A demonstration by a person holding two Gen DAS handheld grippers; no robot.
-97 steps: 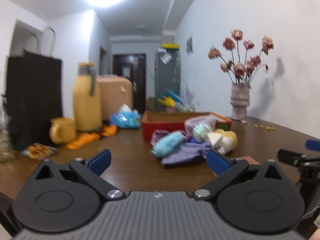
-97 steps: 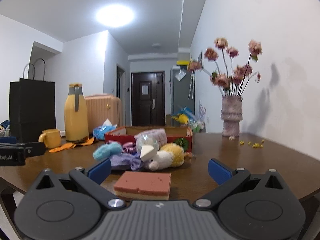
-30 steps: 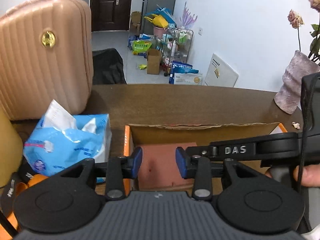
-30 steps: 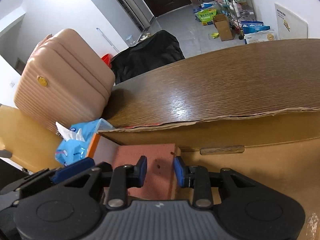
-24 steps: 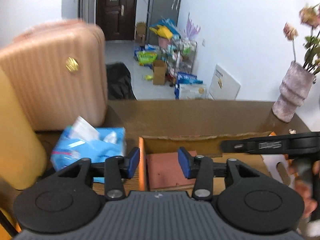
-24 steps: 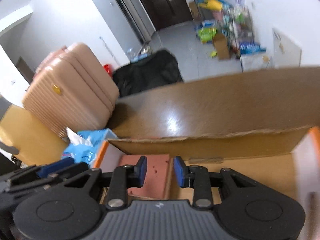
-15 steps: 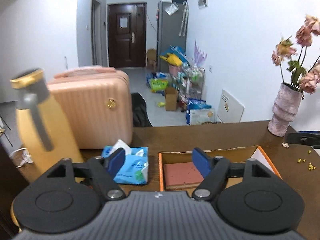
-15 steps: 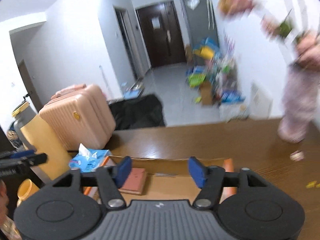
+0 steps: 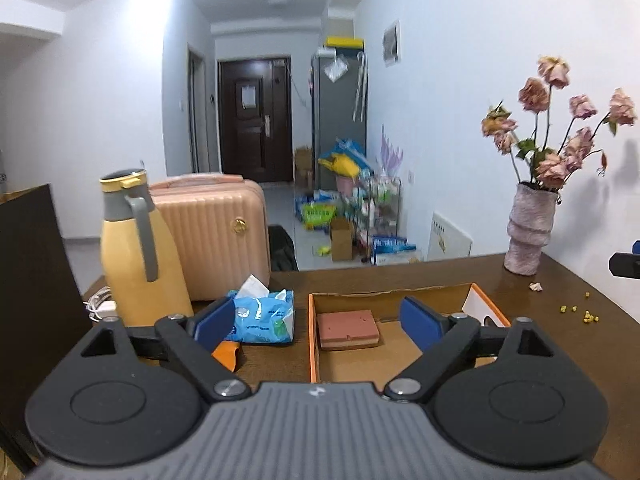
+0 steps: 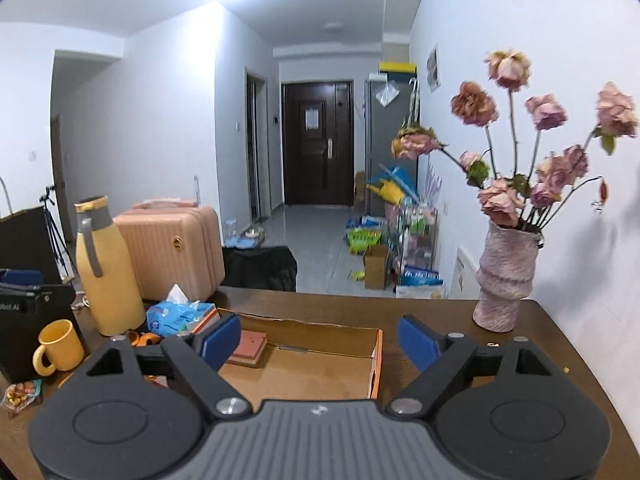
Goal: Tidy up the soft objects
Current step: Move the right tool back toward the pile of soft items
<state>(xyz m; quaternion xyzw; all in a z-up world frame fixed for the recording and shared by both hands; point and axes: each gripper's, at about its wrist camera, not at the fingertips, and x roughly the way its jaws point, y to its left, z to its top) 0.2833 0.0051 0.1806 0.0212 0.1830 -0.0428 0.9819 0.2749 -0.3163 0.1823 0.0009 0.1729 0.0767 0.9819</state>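
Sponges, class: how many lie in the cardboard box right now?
1. The pink sponge lies flat in the far left corner of the cardboard box. The box's near end is hidden behind the grippers.

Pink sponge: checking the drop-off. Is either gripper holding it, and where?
Neither. The pink sponge lies in the cardboard box; both grippers' fingers have just been opening, empty.

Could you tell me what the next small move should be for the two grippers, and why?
Probably swing both back toward the person to fetch another soft item. The pink sponge already lies in the cardboard box, and the left hand-held gripper and right hand-held gripper, jaws just opened, hold nothing.
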